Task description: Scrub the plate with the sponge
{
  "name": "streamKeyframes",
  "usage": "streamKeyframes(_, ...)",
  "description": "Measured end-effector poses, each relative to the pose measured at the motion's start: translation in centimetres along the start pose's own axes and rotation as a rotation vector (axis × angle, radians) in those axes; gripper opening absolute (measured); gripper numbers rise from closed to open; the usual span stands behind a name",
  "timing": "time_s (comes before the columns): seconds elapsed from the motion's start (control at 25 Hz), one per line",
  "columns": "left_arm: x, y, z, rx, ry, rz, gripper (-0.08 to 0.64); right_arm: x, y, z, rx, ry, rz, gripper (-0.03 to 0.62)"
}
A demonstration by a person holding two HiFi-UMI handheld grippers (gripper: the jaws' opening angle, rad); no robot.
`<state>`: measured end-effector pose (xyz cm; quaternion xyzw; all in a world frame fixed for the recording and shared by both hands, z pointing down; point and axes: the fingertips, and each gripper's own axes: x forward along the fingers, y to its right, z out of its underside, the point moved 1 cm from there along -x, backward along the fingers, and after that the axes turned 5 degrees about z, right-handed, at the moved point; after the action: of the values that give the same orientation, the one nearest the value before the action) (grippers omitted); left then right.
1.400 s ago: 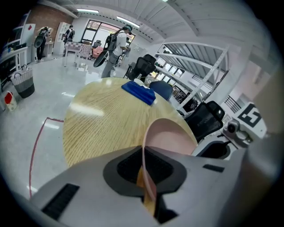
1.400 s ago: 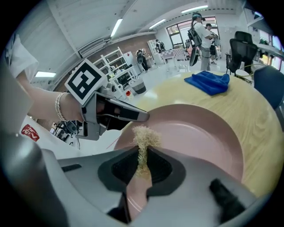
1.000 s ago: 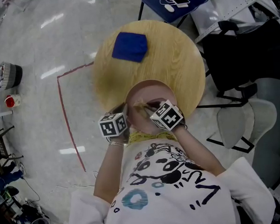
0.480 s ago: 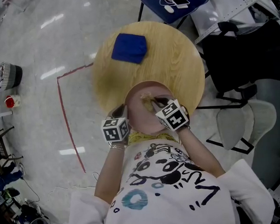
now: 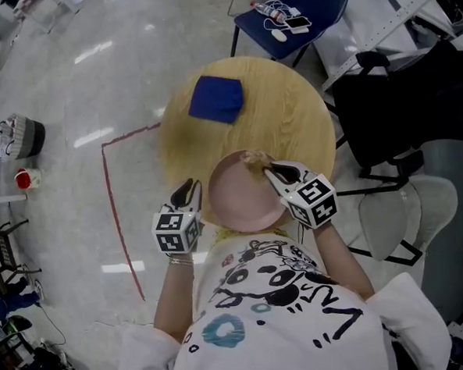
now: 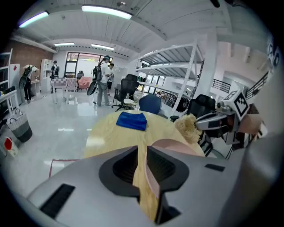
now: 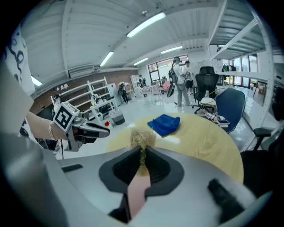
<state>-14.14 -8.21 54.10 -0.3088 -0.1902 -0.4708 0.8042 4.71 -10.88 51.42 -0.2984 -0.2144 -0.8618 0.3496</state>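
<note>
A pink plate [image 5: 240, 194] lies at the near edge of the round wooden table [image 5: 289, 106]. My right gripper [image 5: 271, 170] is shut on a tan scrub sponge [image 5: 254, 159] that rests on the plate's far right rim; in the right gripper view the sponge [image 7: 142, 138] sticks out between the jaws. My left gripper [image 5: 189, 189] is at the plate's left side. Its jaws are opening, and the plate's rim [image 6: 150, 186] runs through the gap beside the right jaw, with the pads apart from it.
A folded blue cloth [image 5: 217, 99] lies on the far left part of the table. A blue chair [image 5: 291, 4] with small items stands beyond the table. A black bag [image 5: 398, 100] and a grey chair [image 5: 408, 201] are to the right. Red tape [image 5: 115, 203] marks the floor on the left.
My left gripper has let go of the plate's left rim, opened and drawn back leftward. My right gripper has carried the sponge from the plate's middle to its far right rim.
</note>
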Motion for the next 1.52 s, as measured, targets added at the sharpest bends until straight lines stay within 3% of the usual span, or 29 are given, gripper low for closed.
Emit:
streamKeyframes(0.2,-3.0,2.1,-6.3,0.109,0.145,0.053,0.021,-4.2,0.3,-6.0,-0.008,0.225,-0.004,0.048)
streamKeyframes(0.52,-7.7,7.1,-15.7,0.252,0.351,0.163,0.015,-11.3,0.3,-13.4,-0.047,0.518,-0.002,0.048)
streamKeyframes(0.8,-12.2,10.5,-20.5,0.362,0.505,0.238,0.015,-18.4,-2.5,-17.7,-0.191,0.782,-0.062,0.048)
streamKeyframes(1.04,-13.9,11.5,-22.3,0.409,0.585,0.236,0.015,-20.9,-3.1,-18.9,-0.270,0.848,-0.039,0.048)
streamKeyframes(1.36,-14.4,12.6,-22.3,0.395,0.607,0.282,0.015,-22.0,-2.5,-18.8,-0.188,0.900,-0.057,0.048)
streamKeyframes(1.52,-14.7,12.8,-22.1,0.391,0.605,0.294,0.015,-22.2,-2.7,-19.0,-0.192,0.902,-0.052,0.048)
